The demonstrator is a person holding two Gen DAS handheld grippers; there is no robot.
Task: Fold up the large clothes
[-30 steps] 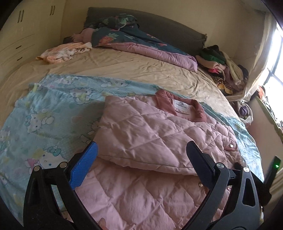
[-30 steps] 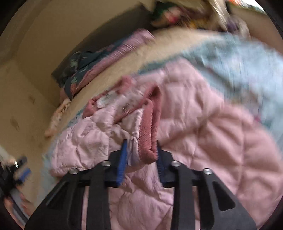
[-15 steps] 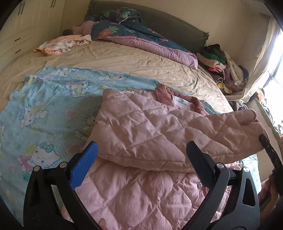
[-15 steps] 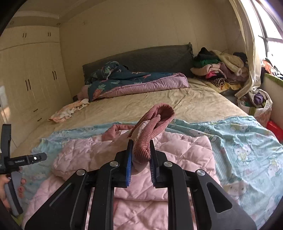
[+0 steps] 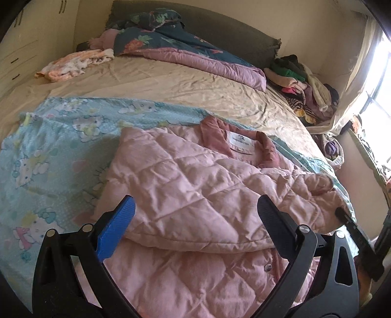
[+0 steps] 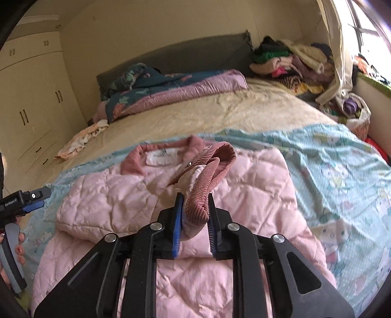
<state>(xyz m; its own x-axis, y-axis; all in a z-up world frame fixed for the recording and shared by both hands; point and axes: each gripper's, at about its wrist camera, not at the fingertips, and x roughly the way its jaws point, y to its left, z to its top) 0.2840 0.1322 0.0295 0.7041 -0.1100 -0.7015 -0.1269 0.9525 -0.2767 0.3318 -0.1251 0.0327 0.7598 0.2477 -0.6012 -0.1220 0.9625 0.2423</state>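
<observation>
A pink quilted jacket (image 5: pixel 195 186) lies on a blue cartoon-cat sheet (image 5: pixel 61 151), its collar and white label (image 5: pixel 240 141) towards the headboard. One sleeve is folded across its front. My left gripper (image 5: pixel 195 210) hovers open over the jacket's middle with nothing between its fingers. My right gripper (image 6: pixel 195 205) is closed on the ribbed pink sleeve cuff (image 6: pixel 207 176), which stands up between the blue pads above the jacket (image 6: pixel 110 203); its jaws are opening slightly with the cuff still between them. The left gripper (image 6: pixel 31 198) shows at the left edge of the right wrist view, held in a hand.
The beige bed (image 5: pixel 171 83) carries a floral and purple quilt (image 5: pixel 183 49) at the headboard, a peach cloth (image 5: pixel 73 63) far left and a heap of clothes (image 5: pixel 305 83) far right. Cream wardrobes (image 6: pixel 29 97) stand at the left, a bright window (image 6: pixel 361 22) at the right.
The right gripper's view rolled from tilted to upright, and it carried the cuff up over the jacket's front. The sleeve now lies lower at the jacket's right side. The left gripper edged in slightly.
</observation>
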